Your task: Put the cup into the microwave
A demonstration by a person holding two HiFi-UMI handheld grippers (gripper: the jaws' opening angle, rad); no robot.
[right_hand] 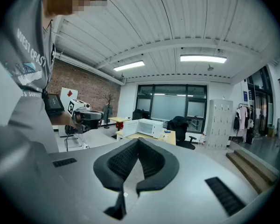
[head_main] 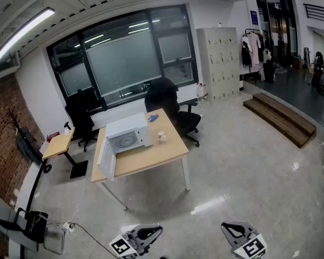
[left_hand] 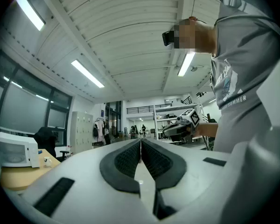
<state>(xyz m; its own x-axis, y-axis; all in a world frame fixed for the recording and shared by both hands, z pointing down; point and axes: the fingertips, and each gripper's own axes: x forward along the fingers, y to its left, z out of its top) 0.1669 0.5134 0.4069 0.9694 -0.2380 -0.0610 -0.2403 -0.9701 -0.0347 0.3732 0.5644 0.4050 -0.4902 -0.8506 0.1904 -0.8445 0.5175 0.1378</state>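
Observation:
A small pale cup (head_main: 161, 136) stands on the wooden table (head_main: 167, 154), just right of a white microwave (head_main: 127, 135) whose door (head_main: 106, 161) hangs open to the left. Both grippers are far from the table, at the bottom edge of the head view: left gripper (head_main: 149, 232), right gripper (head_main: 234, 230). In the left gripper view the left gripper (left_hand: 141, 143) has its black pads pressed together with nothing between them; the microwave (left_hand: 16, 151) and cup (left_hand: 46, 161) show small at far left. The right gripper (right_hand: 137, 142) is also shut and empty, with the microwave (right_hand: 147, 126) far ahead of it.
Black office chairs (head_main: 170, 104) stand behind the table, and a small side desk (head_main: 58, 143) at the left. A grey locker (head_main: 218, 63) stands by the windows, low wooden steps (head_main: 281, 117) at the right. Cables (head_main: 78, 228) lie on the grey floor between me and the table.

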